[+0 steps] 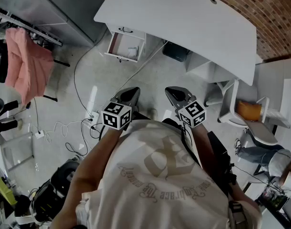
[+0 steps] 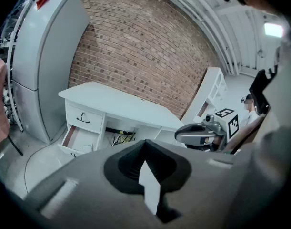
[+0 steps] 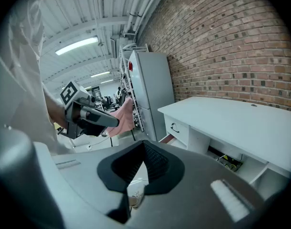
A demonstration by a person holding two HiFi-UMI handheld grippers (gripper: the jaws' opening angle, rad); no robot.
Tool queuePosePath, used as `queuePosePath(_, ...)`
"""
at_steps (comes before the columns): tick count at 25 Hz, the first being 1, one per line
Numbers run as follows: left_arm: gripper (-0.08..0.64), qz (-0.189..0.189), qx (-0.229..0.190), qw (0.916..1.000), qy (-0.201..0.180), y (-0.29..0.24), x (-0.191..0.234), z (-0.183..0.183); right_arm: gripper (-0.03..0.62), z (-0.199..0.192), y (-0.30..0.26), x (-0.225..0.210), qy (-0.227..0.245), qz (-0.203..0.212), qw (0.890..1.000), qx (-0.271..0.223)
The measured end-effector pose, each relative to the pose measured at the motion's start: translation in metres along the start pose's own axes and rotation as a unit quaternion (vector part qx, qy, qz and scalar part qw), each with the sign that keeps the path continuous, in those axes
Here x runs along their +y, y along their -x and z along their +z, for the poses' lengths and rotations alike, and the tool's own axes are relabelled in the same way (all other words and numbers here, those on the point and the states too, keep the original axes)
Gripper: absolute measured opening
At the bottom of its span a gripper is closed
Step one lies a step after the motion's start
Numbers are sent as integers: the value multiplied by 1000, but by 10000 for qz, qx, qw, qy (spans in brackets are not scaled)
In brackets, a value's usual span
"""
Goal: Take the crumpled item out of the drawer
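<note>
A white desk [image 1: 183, 18] stands ahead with its lower left drawer [image 1: 117, 44] pulled open. A crumpled white item [image 1: 132, 53] lies in the drawer's right corner. In the left gripper view the open drawer [image 2: 78, 138] is seen low on the desk, and the item is barely visible. My left gripper [image 1: 128, 96] and right gripper [image 1: 177, 96] hang side by side in front of my chest, well short of the desk. Both are shut with nothing between the jaws. The left gripper view shows the left gripper's tips [image 2: 145, 149] together, and the right gripper [image 3: 144, 146] looks the same in its own view.
A pink cloth [image 1: 26, 63] hangs on a rack at the left beside a grey cabinet [image 1: 50, 4]. Cables and a power strip [image 1: 91, 119] lie on the floor. A white chair with an orange cushion [image 1: 250, 109] stands right of the desk. A seated person [image 1: 266, 154] is further right.
</note>
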State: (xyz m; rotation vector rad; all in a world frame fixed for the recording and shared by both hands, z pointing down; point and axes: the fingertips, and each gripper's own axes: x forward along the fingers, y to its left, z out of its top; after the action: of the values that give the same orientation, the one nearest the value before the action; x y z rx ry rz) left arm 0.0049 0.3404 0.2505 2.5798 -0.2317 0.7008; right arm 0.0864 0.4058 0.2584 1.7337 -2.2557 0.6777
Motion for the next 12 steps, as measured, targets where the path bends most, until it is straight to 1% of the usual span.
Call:
queuePosePath(6,3,133,-63,9999,-9,5,-28,-16,8,-10,17,7,44,206,9997,-93)
queuePosePath(12,3,459,-169,9988,20,19,-26,-14,8,-4,13,14,169,495,9985,-167)
